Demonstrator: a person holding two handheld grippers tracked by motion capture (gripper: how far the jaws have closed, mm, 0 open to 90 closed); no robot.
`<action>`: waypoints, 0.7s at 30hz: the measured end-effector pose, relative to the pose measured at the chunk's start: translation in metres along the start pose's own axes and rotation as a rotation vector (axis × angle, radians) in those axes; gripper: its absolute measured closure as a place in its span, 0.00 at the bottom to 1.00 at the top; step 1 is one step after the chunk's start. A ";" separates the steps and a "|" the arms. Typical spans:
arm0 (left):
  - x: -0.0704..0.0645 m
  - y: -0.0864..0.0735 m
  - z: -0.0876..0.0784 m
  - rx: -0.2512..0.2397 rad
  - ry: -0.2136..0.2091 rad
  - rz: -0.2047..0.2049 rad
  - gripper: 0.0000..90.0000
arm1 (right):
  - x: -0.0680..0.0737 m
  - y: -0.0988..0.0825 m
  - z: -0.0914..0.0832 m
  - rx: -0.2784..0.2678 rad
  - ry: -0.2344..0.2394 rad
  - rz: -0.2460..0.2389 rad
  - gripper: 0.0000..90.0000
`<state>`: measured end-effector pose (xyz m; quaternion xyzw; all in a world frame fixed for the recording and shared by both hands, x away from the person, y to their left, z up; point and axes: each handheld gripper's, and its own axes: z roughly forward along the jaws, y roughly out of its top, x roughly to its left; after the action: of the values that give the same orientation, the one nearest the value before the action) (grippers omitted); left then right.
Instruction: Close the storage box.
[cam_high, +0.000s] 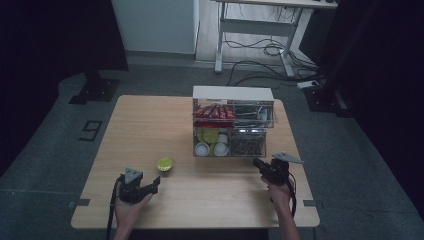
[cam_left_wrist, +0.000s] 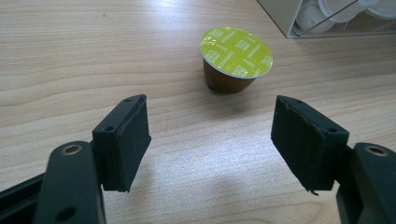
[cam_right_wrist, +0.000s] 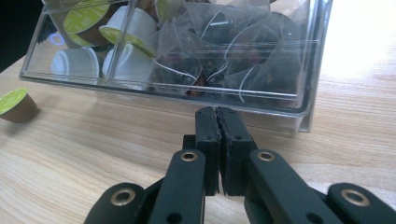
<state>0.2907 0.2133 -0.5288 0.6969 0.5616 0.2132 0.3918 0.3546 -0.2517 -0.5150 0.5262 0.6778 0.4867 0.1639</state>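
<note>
On the wooden counter (cam_high: 150, 125), the green-lidded capsule (cam_left_wrist: 236, 58) stands upright just ahead of the left gripper (cam_left_wrist: 210, 140), whose jaws gape empty. Near the clear organizer (cam_right_wrist: 299, 70), the right gripper (cam_right_wrist: 217, 122) is clenched on nothing.

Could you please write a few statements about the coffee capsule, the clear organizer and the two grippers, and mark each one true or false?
1. The coffee capsule stands on the table, foil lid up. True.
2. The left gripper is clamped on the capsule. False: its jaws are open, the capsule apart ahead of them.
3. The right gripper has its jaws together, empty. True.
4. The clear organizer is empty. False: it holds capsules, sachets and tea bags.
</note>
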 end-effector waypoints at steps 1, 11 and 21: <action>0.000 0.000 0.000 -0.001 -0.001 0.000 0.31 | 0.001 0.000 0.000 -0.001 0.003 0.000 0.96; 0.001 0.000 -0.003 -0.002 -0.009 -0.005 0.31 | 0.005 0.003 -0.005 -0.039 0.045 0.000 0.76; 0.000 -0.001 -0.002 0.002 -0.033 0.000 0.31 | 0.007 -0.010 -0.012 -0.047 -0.003 -0.034 0.58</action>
<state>0.2890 0.2136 -0.5281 0.7007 0.5552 0.2012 0.4003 0.3374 -0.2509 -0.5151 0.5113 0.6746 0.4991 0.1855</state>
